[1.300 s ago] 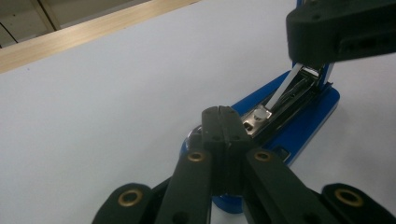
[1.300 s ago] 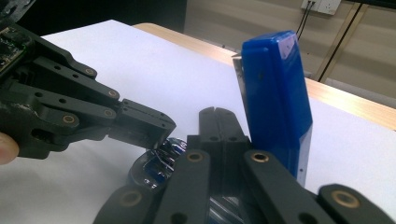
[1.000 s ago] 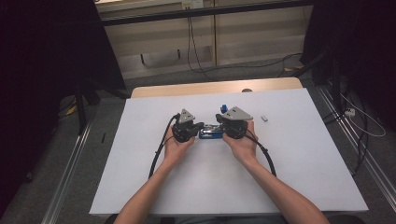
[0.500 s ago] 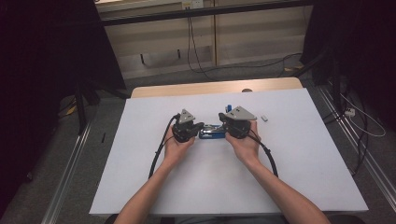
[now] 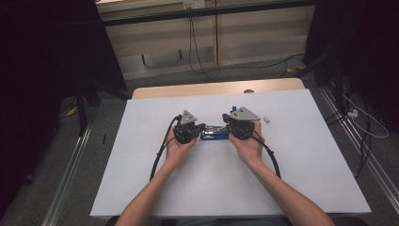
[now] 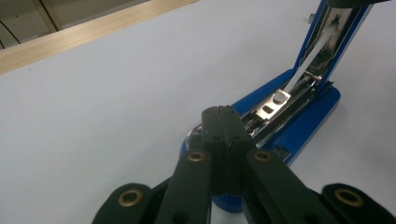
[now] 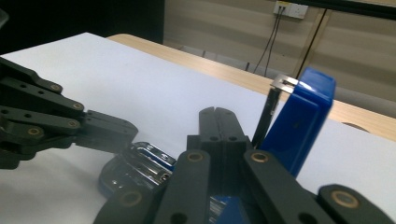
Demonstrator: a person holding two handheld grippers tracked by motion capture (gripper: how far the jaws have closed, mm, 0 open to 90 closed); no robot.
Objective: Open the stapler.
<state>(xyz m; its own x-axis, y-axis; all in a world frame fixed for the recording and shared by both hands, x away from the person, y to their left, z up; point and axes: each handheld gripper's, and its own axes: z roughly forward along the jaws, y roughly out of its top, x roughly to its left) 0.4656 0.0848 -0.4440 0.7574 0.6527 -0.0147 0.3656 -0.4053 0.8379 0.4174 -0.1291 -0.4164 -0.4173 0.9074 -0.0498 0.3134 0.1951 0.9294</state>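
Blue metal-and-plastic stapler (image 5: 214, 133) lying near the middle of the white tabletop (image 5: 306, 165), between the two hand-held tools, its blue top cover (image 7: 301, 119) swung up on the hinge and the shiny steel staple channel (image 6: 275, 105) laid bare. Left gripper (image 6: 223, 122) with jaws pressed flat together and nothing between them, tips set down on the front end of the blue base, probably to pin it so it stays put while the lid stands open. Right gripper (image 7: 216, 122) likewise closed tight on nothing, tips just beside the raised cover near the hinge end, seemingly propping or nudging it upward; actual contact with the cover hard to tell. Small pale object (image 5: 266, 119), perhaps a strip of staples, resting apart on the white surface to the right. Beyond the white sheet, a strip of light wooden table edge (image 5: 216, 88), then grey floor, beige wall panels with dangling black cables (image 5: 193, 37), dark surroundings on either side.
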